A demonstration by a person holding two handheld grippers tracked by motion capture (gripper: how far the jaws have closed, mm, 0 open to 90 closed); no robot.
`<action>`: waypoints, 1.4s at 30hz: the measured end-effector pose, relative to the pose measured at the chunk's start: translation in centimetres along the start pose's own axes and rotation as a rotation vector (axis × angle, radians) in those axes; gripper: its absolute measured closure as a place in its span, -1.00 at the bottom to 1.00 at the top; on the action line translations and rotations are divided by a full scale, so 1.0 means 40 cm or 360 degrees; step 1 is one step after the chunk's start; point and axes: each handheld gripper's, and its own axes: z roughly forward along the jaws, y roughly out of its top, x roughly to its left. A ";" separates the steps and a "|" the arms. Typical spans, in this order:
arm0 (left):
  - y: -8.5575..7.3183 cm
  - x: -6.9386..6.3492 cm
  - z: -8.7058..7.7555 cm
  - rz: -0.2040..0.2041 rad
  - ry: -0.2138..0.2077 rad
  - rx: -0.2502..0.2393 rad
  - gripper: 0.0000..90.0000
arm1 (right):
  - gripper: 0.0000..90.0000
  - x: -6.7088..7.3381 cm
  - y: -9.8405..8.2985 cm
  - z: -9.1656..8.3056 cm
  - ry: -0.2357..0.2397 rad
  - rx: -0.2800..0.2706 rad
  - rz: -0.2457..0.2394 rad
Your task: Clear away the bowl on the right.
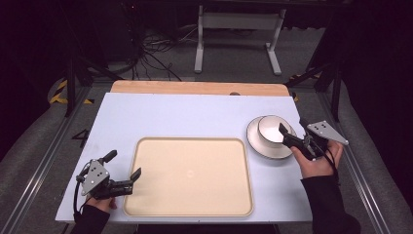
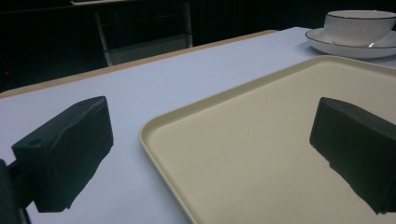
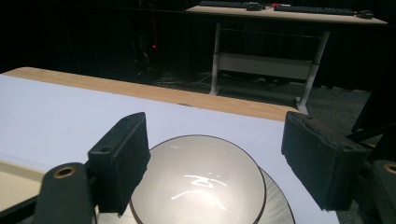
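I take the cream tray (image 1: 190,176) as my landmark; it lies flat on the pale blue sheet that covers the counter (image 1: 170,114), its long sides running across in front of me.

My left claw (image 1: 122,166) sits at the tray's near left corner, released, with its jaws spread wide. In the high view one jaw reaches over the tray's left rim while the other stays outside it, above the bare counter. The left gripper view agrees: the tray's rounded corner (image 2: 154,128) lies between my two black jaws, one over the cream surface and one over the blue sheet. I cannot tell whether either jaw touches what is under it. My left hand (image 1: 100,202) grips the handle just off the tray's near left corner.

To the right of the tray, just beyond its far right corner, a white bowl (image 1: 272,128) with a thin dark rim stands on a white saucer (image 1: 263,148). The saucer sits apart from the tray's edge. My right claw (image 1: 291,130) is at the bowl, also released, jaws wide apart. In the right gripper view the bowl (image 3: 201,186) lies between the jaws, the left one close to its rim, the right one well clear of it. My right hand (image 1: 316,163) holds the handle on the side of the saucer away from the tray
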 end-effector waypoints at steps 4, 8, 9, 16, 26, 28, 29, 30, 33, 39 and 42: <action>0.000 0.000 0.000 0.0002 -0.0001 0.0000 -1.00 | -0.49 -0.007 0.007 0.009 -0.0003 0.0007 0.0004; 0.000 0.000 0.000 0.0003 -0.0001 0.0000 -1.00 | -0.49 -0.017 0.008 0.023 -0.0010 0.0026 0.0014; 0.000 0.000 0.000 0.0004 -0.0001 0.0000 -1.00 | -0.49 -0.020 0.008 0.026 -0.0016 0.0030 0.0018; 0.000 -0.001 0.000 0.0006 -0.0001 0.0001 -1.00 | -0.49 -0.035 0.015 0.044 -0.0022 0.0075 0.0031; 0.000 -0.001 0.000 0.0013 -0.0005 0.0003 -1.00 | -0.41 -0.051 0.011 0.091 -0.0065 0.0296 0.0086; 0.000 -0.001 0.000 0.0014 -0.0005 0.0003 -1.00 | -0.36 -0.055 0.007 0.100 -0.0063 0.0337 0.0111; 0.000 -0.001 0.000 0.0014 -0.0005 0.0005 -1.00 | -0.32 -0.056 0.004 0.103 -0.0058 0.0360 0.0124; 0.000 -0.001 0.000 0.0015 -0.0005 0.0005 -1.00 | -0.32 -0.058 0.002 0.107 -0.0062 0.0379 0.0132; 0.001 -0.001 0.000 0.0017 -0.0008 0.0007 -1.00 | -0.25 -0.064 -0.005 0.117 -0.0066 0.0459 0.0160; 0.001 -0.001 -0.001 0.0023 -0.0012 0.0013 -1.00 | -0.16 -0.079 -0.015 0.132 -0.0091 0.0562 0.0196; 0.001 -0.001 -0.001 0.0025 -0.0012 0.0013 -1.00 | -0.05 -0.091 -0.021 0.138 -0.0110 0.0638 0.0216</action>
